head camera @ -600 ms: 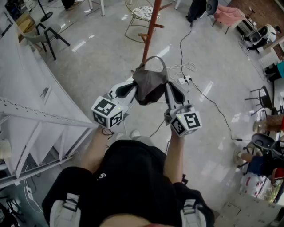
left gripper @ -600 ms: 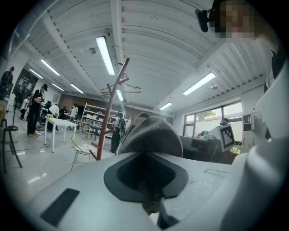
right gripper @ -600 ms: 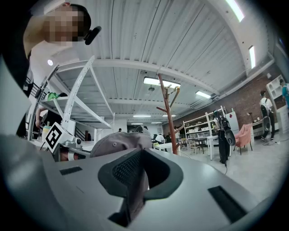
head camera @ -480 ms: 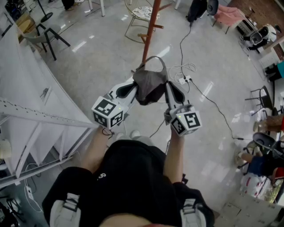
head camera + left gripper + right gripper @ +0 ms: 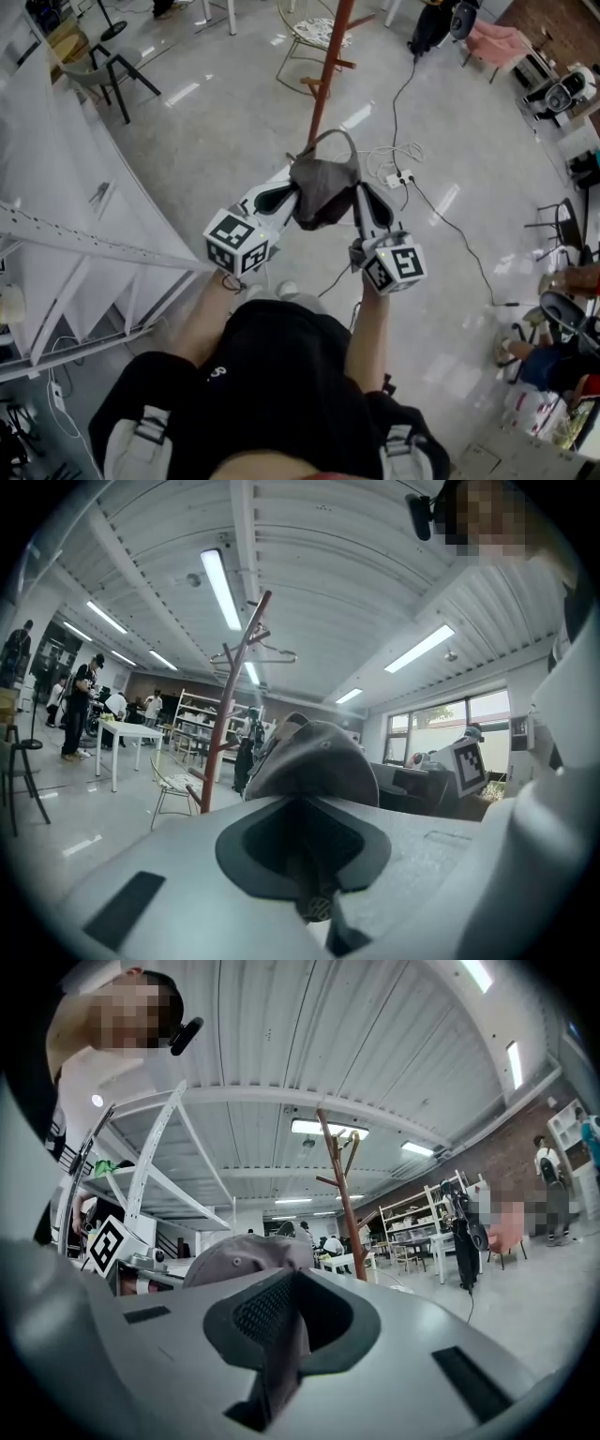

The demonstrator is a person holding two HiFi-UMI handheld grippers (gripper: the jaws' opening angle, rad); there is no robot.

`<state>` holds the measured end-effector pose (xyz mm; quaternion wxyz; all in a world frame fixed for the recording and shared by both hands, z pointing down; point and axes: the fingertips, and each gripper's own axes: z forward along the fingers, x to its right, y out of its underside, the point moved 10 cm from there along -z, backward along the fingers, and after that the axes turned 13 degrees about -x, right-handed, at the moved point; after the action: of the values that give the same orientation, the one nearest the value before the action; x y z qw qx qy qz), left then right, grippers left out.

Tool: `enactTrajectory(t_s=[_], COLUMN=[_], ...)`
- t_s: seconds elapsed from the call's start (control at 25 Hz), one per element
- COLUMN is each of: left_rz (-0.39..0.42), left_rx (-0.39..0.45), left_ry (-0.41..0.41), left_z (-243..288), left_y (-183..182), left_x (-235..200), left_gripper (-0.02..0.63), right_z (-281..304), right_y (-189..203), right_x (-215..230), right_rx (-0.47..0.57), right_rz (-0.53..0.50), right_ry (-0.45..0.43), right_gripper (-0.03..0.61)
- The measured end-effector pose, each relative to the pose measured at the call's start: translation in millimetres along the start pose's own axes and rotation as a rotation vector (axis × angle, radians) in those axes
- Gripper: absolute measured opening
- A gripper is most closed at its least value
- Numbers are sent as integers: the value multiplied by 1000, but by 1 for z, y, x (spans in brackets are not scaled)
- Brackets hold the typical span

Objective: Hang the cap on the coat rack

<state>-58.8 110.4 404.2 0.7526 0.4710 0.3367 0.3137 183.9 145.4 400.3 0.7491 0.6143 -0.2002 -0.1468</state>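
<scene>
**Cap held up between two grippers, in front of the rack**

A person stands on the grey floor with both arms stretched forward, a gripper in each hand. The left gripper (image 5: 289, 192) has its jaws closed on one side of a grey-brown cap (image 5: 323, 186). In its own view the fabric runs down into the narrow slot between the jaws. The right gripper (image 5: 360, 195) pinches the other side the same way, its jaws drawn together on a fold of cloth. The cap hangs between the two grippers, crown sagging, with its back strap arching up in a loop above them.

The coat rack (image 5: 325, 80), a reddish-brown pole with short pegs, stands just ahead of the cap. The cap is on none of its pegs. A white wire chair (image 5: 314, 33) sits beyond the pole. Cables and a power strip (image 5: 398, 173) lie on the floor to the right. A white metal shelving frame (image 5: 84, 248) stands to the person's left.
</scene>
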Motion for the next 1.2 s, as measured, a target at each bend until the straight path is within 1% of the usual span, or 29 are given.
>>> enactTrajectory(t_s=[0.16,0.28,0.44,0.68,0.88,1.08,1.2], left_rz=[-4,4,19,53,8,-23,-39], left_rx=[-8,-11,-29,-44,-59,-55,-49], left_ry=[-7,-19,-44,-109,-155,-181,-180], left_z=[10,12,22,19,11,5,10], left_y=[-3,-3,-14,-31,-22,-13,-13], left_x=[4,1,-1,-2,-8,-29,-41], left_gripper=[9,9,9,9,9,9,9], right_z=[-2,6,13,31,50,77,87], right_y=[1,2,-6,-13,-4,-1,-4], right_x=[13,17,33,44,40,30,32], right_rx=[4,16,24,42,17,32,27], right_rz=[25,24,37,77,105,133,146], right_ry=[-3,-17,-39,-108,-173,-232,-231], right_gripper=[8,8,8,8,8,9,9])
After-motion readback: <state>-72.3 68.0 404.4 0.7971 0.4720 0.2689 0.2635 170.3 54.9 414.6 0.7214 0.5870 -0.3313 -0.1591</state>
